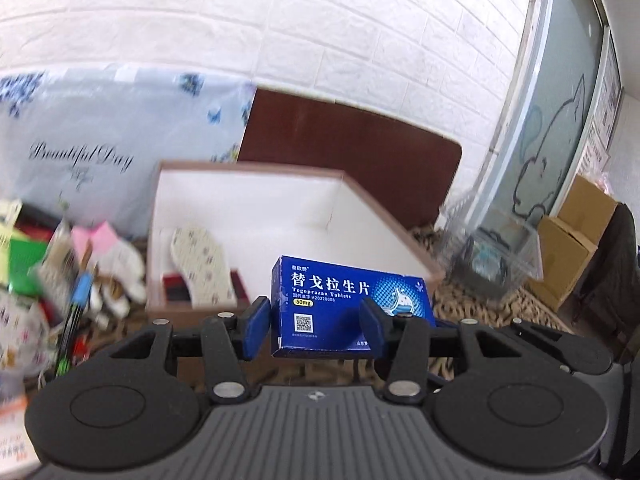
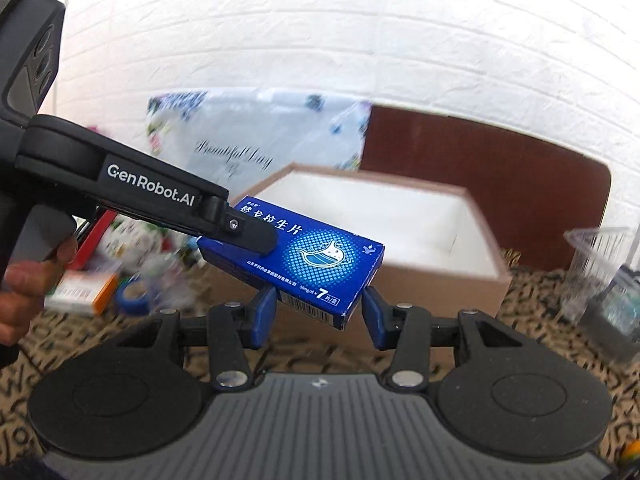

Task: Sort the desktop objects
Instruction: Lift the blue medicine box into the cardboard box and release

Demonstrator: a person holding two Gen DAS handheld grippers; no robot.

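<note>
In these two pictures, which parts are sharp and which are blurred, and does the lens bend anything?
Left wrist view: the blue medicine box is sharp, the clutter at left is smeared, and the door frame bows from fisheye distortion. Right wrist view: the box and the left gripper are crisp, the clear plastic container and the floral bag are blurred, and the white wall is overexposed.

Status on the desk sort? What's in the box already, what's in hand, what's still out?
Done: the open box holds a patterned insole and a dark item beside it. In hand: the blue tablet box is off the table, left gripper and right gripper both clamped on it, in front of the box. Left: a clutter pile to the box's left, including an orange-white carton and a blue tape roll.
</note>
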